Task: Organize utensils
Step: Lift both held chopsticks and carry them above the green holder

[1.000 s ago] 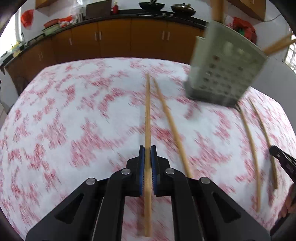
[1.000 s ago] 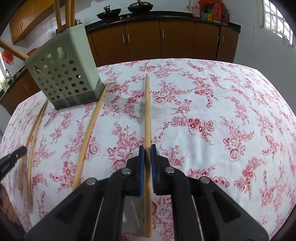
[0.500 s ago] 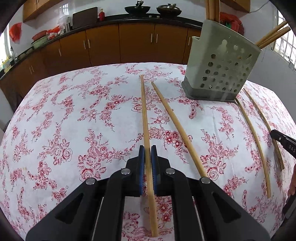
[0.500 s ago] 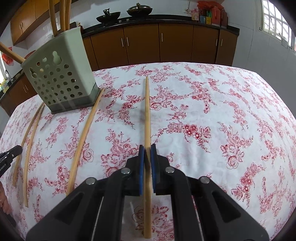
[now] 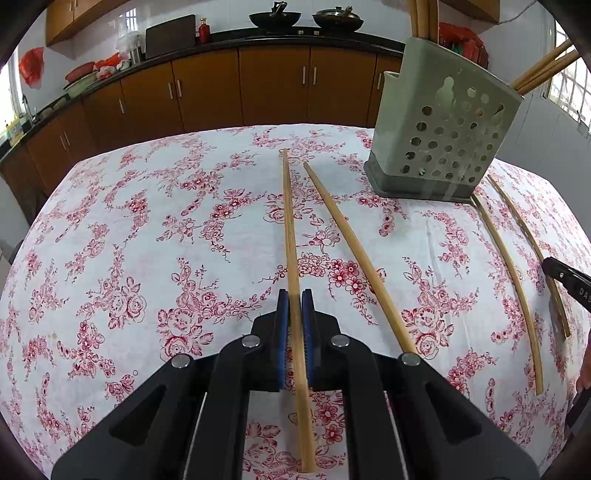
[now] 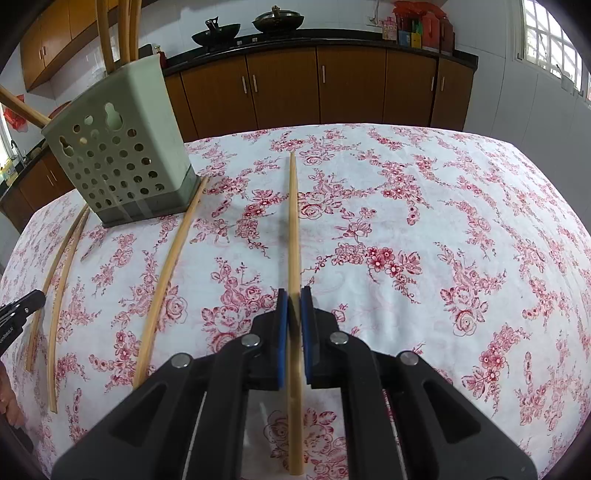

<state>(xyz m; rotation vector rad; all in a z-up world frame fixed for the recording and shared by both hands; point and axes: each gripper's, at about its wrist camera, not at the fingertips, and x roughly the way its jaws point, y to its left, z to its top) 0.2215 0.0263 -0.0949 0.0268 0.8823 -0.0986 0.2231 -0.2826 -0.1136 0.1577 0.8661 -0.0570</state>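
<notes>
My left gripper (image 5: 293,295) is shut on a wooden chopstick (image 5: 290,221) that points straight ahead over the floral tablecloth. A second chopstick (image 5: 354,251) lies on the cloth just to its right. The green perforated utensil holder (image 5: 443,140) stands at the far right with several chopsticks (image 5: 543,70) in it. My right gripper (image 6: 293,293) is shut on another chopstick (image 6: 293,221), held slightly above the cloth. In that view the holder (image 6: 122,162) stands at the far left, and a loose chopstick (image 6: 166,280) lies beside it.
Two thin curved chopsticks (image 5: 509,288) lie right of the holder, near the right gripper's tip (image 5: 565,280). In the right wrist view the pair (image 6: 59,280) lies at the left. Brown cabinets (image 5: 273,85) and a counter with woks (image 5: 275,18) stand beyond the table's far edge.
The left wrist view has rolled level and sharpened from a blur, with the chopstick still gripped. The right gripper and its chopstick have stayed put.
</notes>
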